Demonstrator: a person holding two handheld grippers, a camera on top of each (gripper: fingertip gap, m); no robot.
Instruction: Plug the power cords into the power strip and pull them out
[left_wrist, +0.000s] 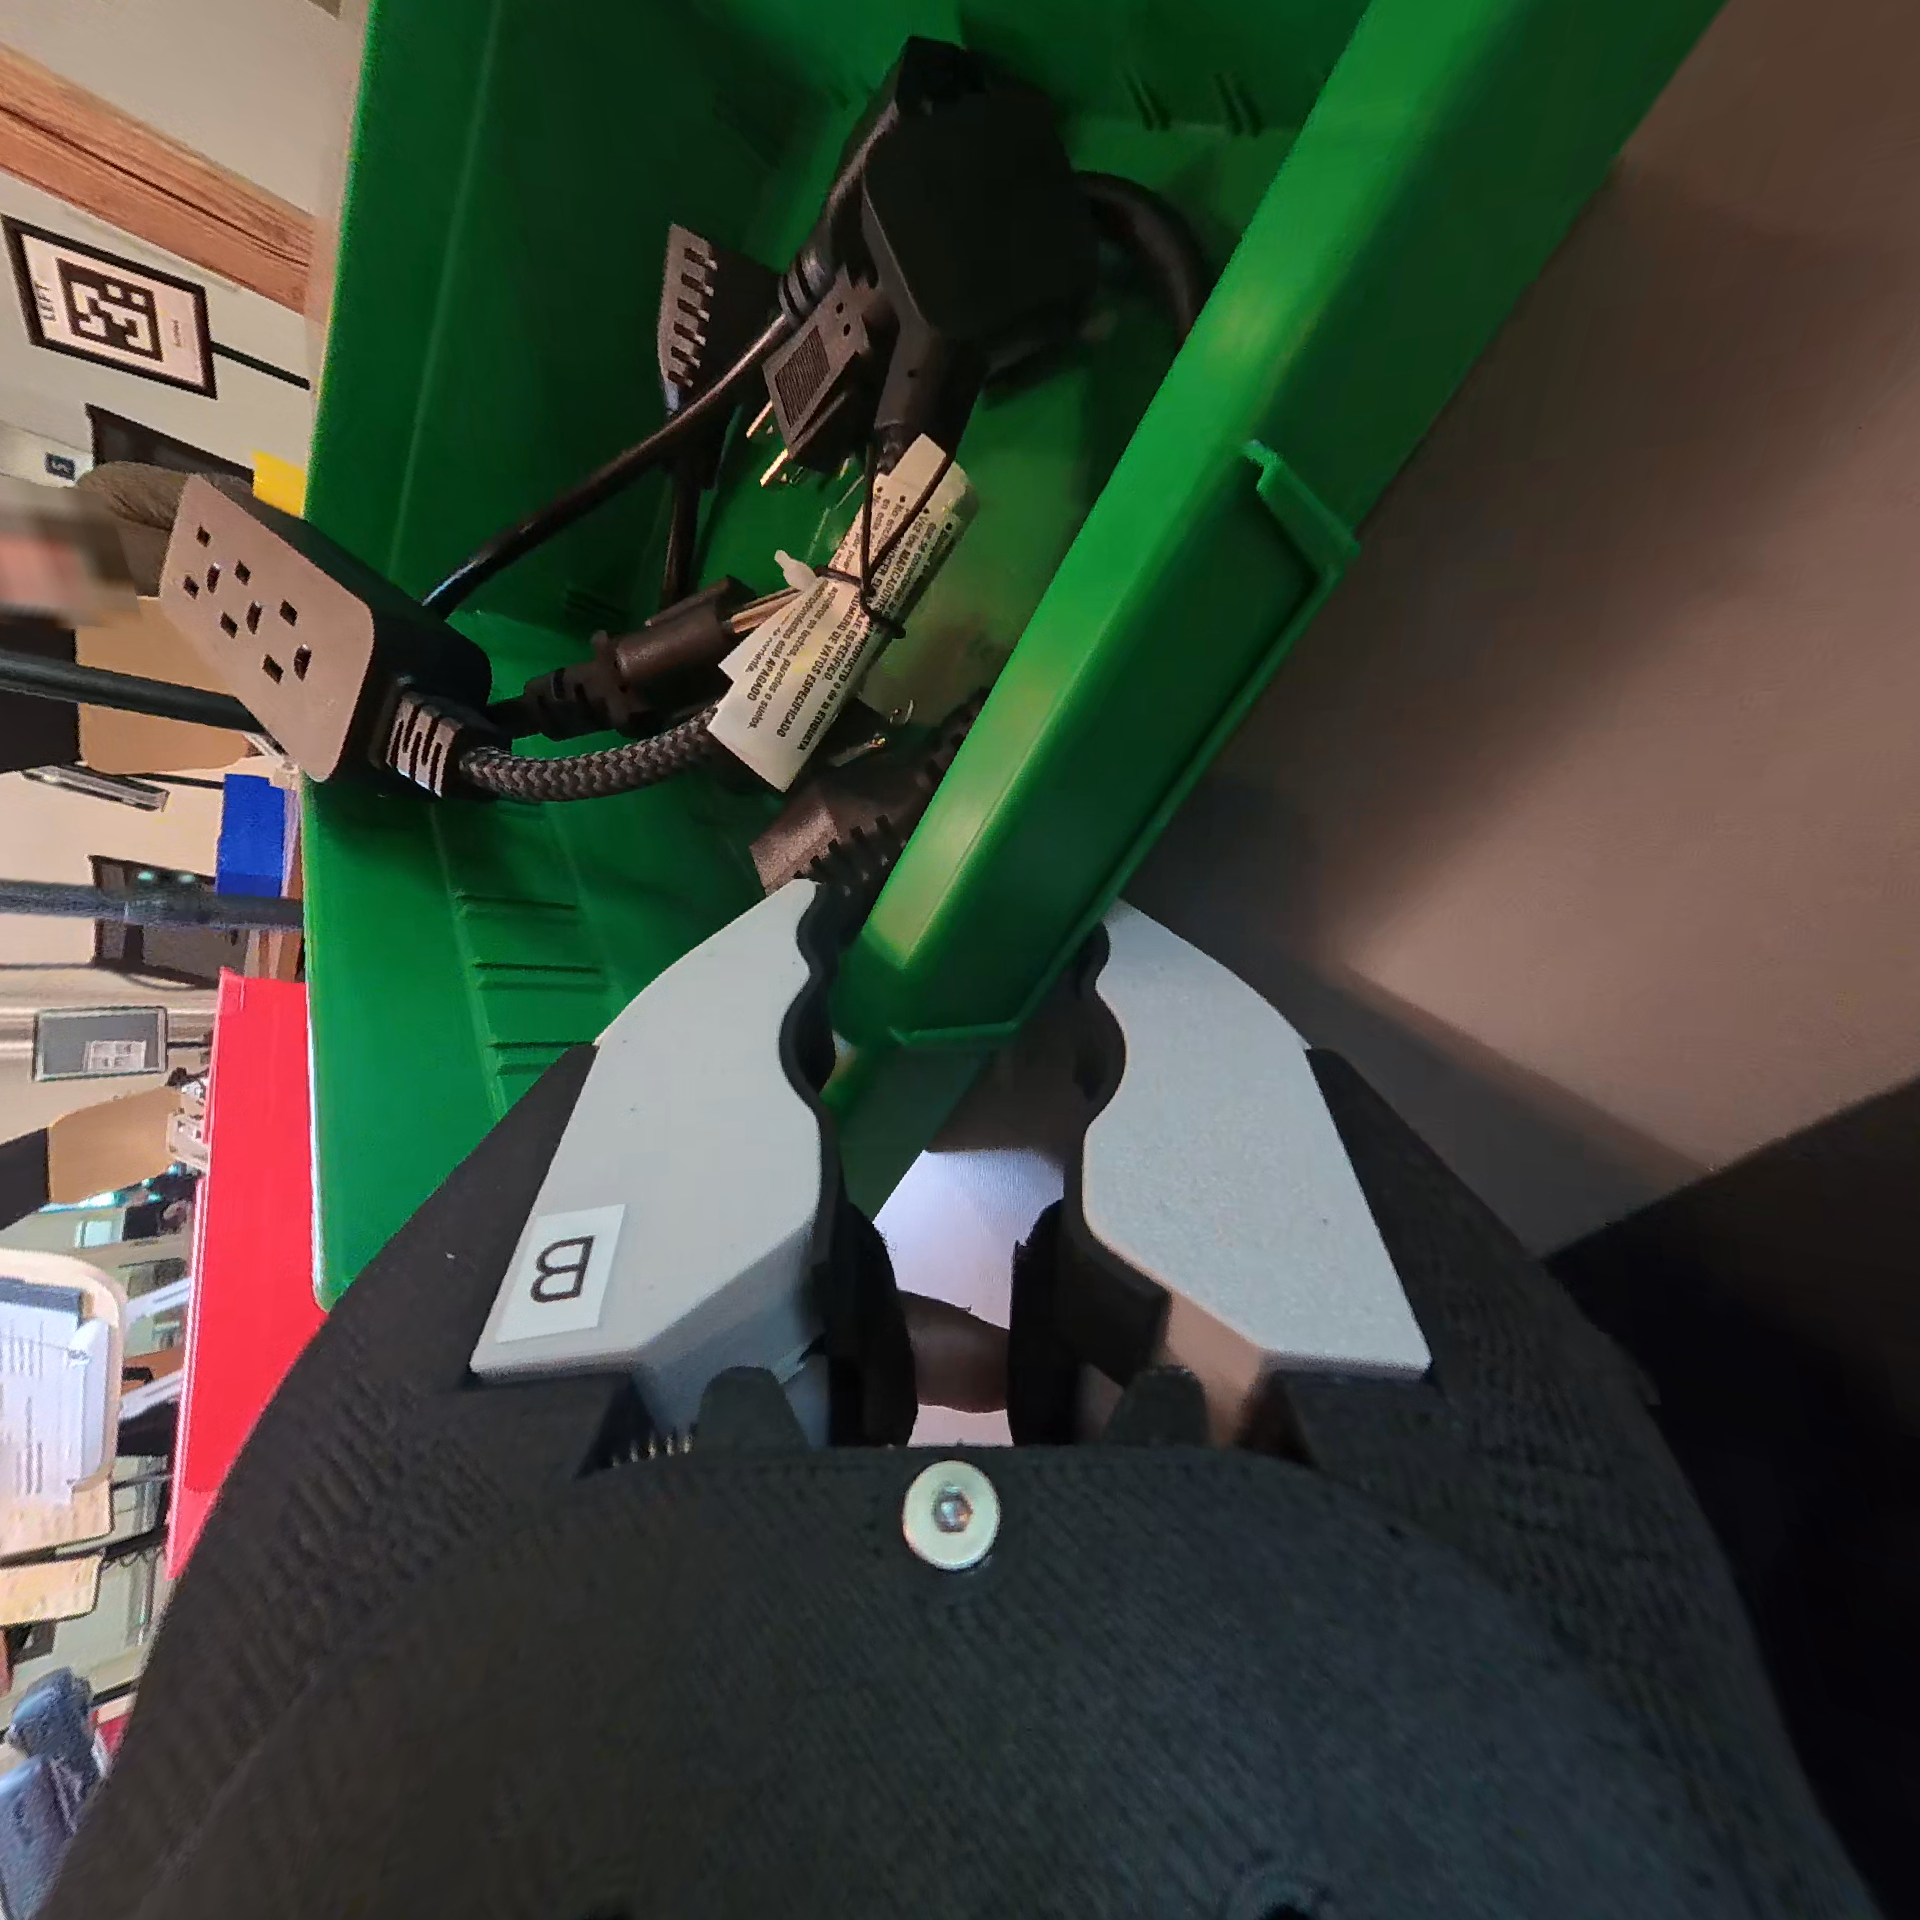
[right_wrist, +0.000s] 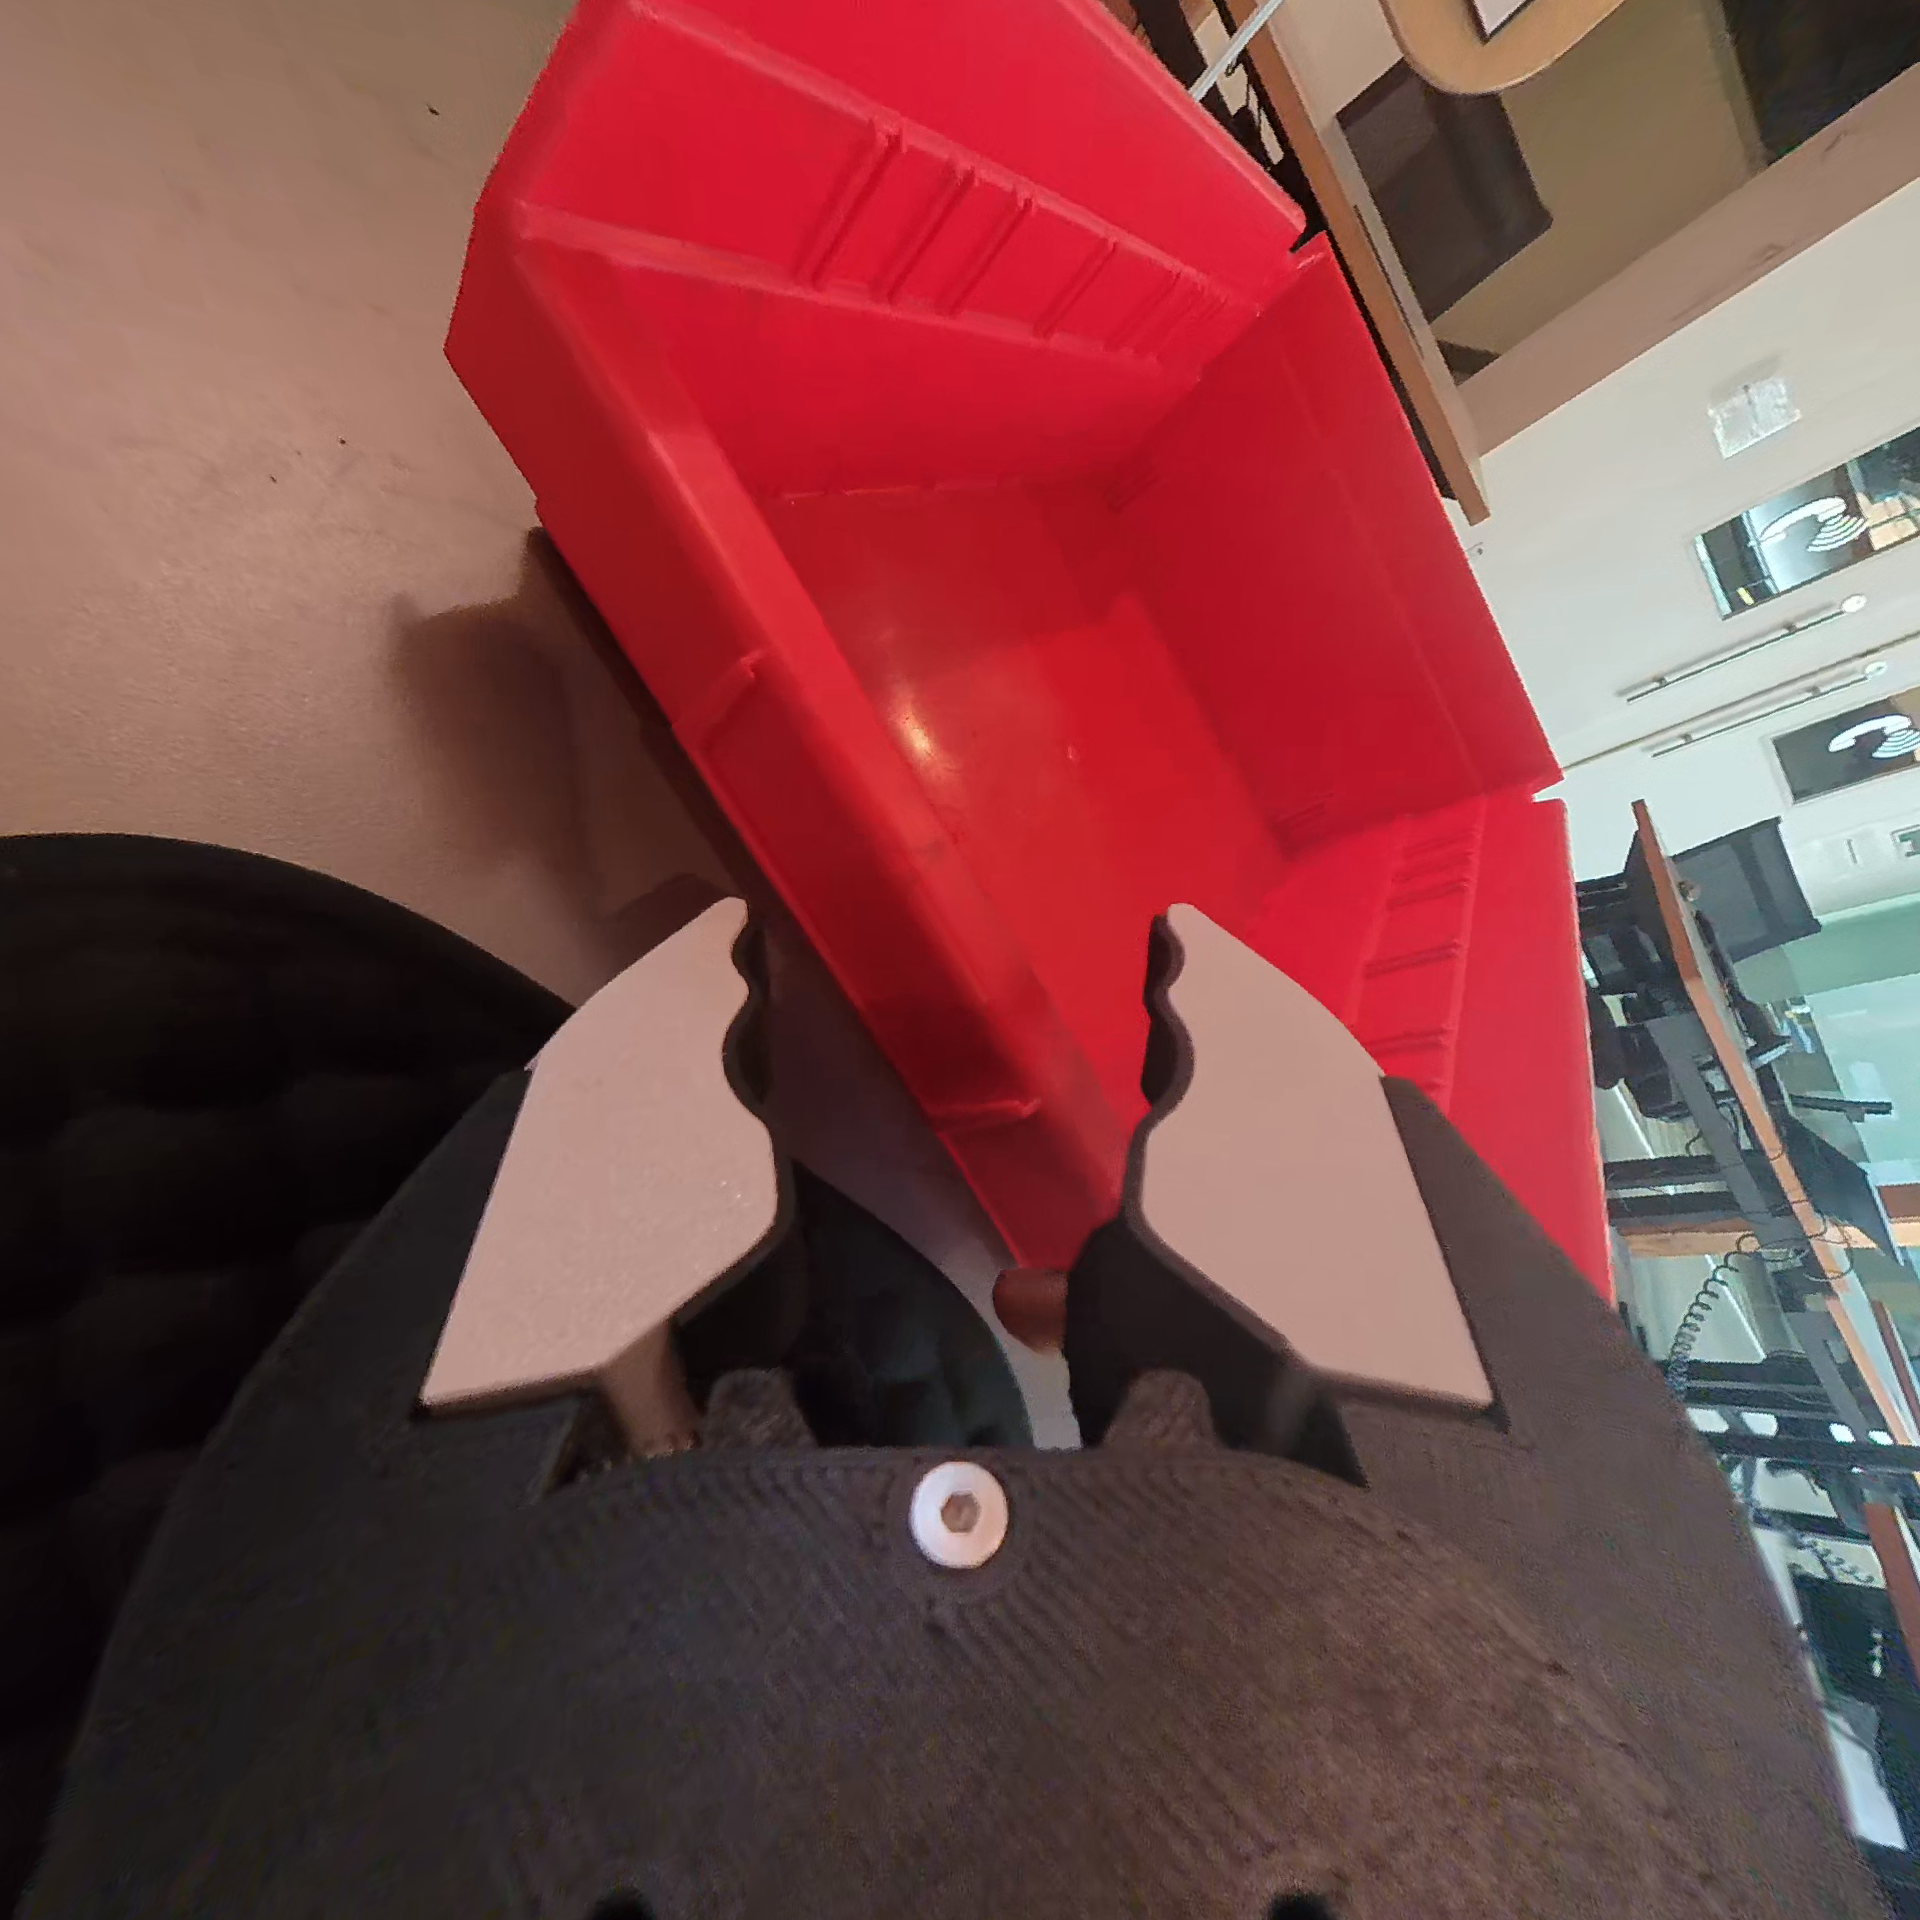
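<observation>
**Operator A:** State of each hand-held gripper, nearest items first.

**Operator B:** The left hand-held gripper has its jaws parted and straddles the front lip of the green bin; nothing is clamped. The right hand-held gripper is likewise spread, with the near wall of the red bin between its fingers, and grips nothing. The red bin holds no items.

**Operator A:** Location of the task items?

**Operator B:** The power cords lie tangled inside the green bin, plugs and white tags mixed together. Farther back, the power strip leans over the bin's far rim, socket face showing, its braided lead trailing into the bin. No plug appears seated.

**Operator A:** Recommended procedure?

**Operator B:** Likely first step: lift the strip out and lay it flat on the worktop. Then grip one plug body squarely, not the cable, align the prongs, and steady the strip with the other gripper while pressing straight in.
</observation>
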